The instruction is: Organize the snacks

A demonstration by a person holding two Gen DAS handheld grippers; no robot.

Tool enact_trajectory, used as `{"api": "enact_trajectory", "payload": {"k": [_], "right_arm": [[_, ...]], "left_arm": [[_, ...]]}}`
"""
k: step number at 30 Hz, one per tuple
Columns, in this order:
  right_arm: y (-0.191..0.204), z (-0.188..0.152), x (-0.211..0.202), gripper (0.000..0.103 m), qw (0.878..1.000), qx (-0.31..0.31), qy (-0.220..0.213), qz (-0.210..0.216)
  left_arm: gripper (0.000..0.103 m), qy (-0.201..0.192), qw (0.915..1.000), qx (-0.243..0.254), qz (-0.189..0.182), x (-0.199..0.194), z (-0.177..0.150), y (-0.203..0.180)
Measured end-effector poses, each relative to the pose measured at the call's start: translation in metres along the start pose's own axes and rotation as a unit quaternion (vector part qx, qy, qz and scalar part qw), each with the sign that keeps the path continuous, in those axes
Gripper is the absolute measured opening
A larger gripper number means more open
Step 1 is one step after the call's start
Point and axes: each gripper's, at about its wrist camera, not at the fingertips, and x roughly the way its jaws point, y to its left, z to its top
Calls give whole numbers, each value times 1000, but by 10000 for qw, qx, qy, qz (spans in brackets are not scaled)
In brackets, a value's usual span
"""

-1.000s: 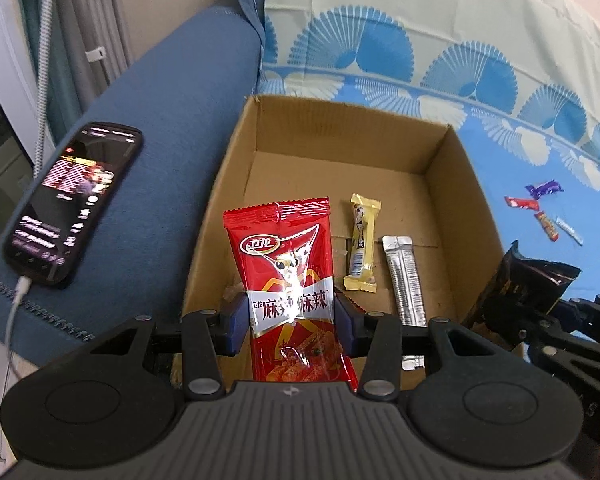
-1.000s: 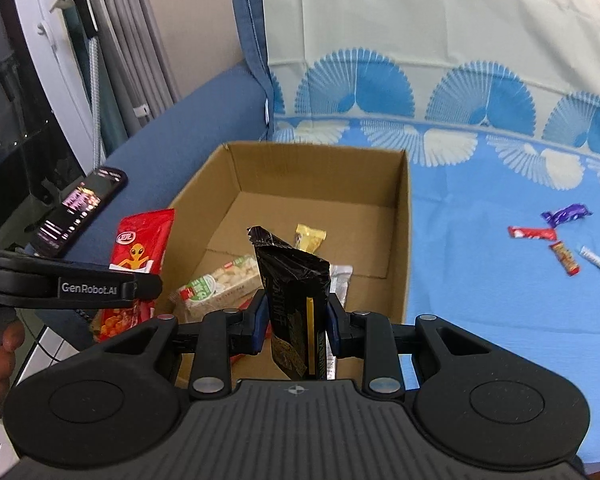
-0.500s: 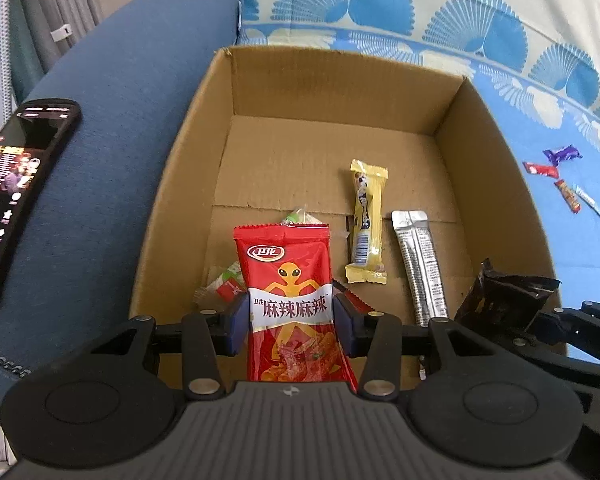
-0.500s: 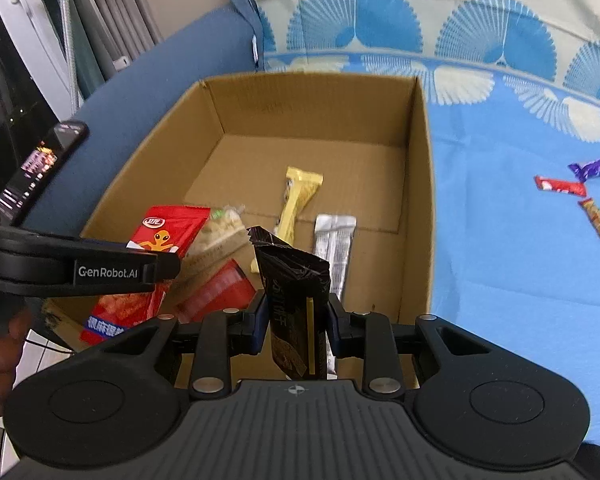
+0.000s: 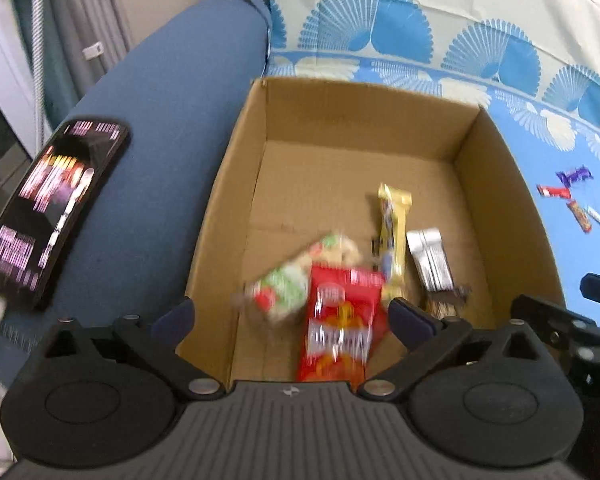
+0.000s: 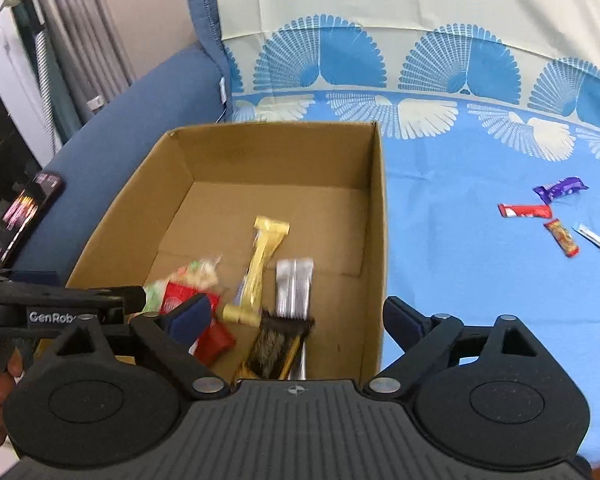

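Step in hand: releasing two snack packets into the open brown cardboard box (image 5: pixel 364 128), one from each gripper.
Left gripper (image 5: pixel 291 312): its fingers are opening wide; the red crinkly snack packet (image 5: pixel 340 328) lies blurred between them, no longer pressed by either pad.
Right gripper (image 6: pixel 294 318): its fingers are opening too; the black and gold foil packet (image 6: pixel 276 346) sits between and just below them, free of the pads.
Doing it well: I judge both grippers should stay over the box floor until the packets settle, then lift straight up so the fingers do not snag a wrapper.
Already in the box: a green and white bag (image 5: pixel 296 276) beside the red packet, a long yellow bar (image 6: pixel 262 264) and a silver foil stick (image 6: pixel 294 288) ahead of the right fingers.
Still to gather: a purple candy (image 6: pixel 560 189), a red bar (image 6: pixel 524 211), an orange-red stick (image 6: pixel 562 237) and a pale blue stick (image 6: pixel 594 240), well right of the right fingers on the blue patterned sheet (image 6: pixel 460 208).
In the way: the box's right wall (image 6: pixel 374 240) stands between the fingers and those candies.
Nearby: a lit black phone (image 5: pixel 56 208) on the blue sofa arm (image 5: pixel 172 120), far left of the left fingers.
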Motion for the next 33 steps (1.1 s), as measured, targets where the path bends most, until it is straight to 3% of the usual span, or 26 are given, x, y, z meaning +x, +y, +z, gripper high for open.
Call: {"api": "enact_trajectory", "payload": {"k": [5, 9, 20, 33], "right_arm": [[14, -29, -44, 97, 9999, -35, 120, 53], [25, -46, -82, 98, 9999, -115, -37, 61], [34, -75, -158, 101, 9966, -394, -718, -39], [38, -99, -207, 102, 9908, -522, -1244, 74]], "left_arm": [[103, 184, 9997, 104, 151, -31, -36, -9], [103, 178, 9997, 109, 152, -55, -57, -13], [103, -398, 9989, 59, 238, -130, -102, -14], [103, -808, 9963, 162, 258, -176, -127, -22]]}}
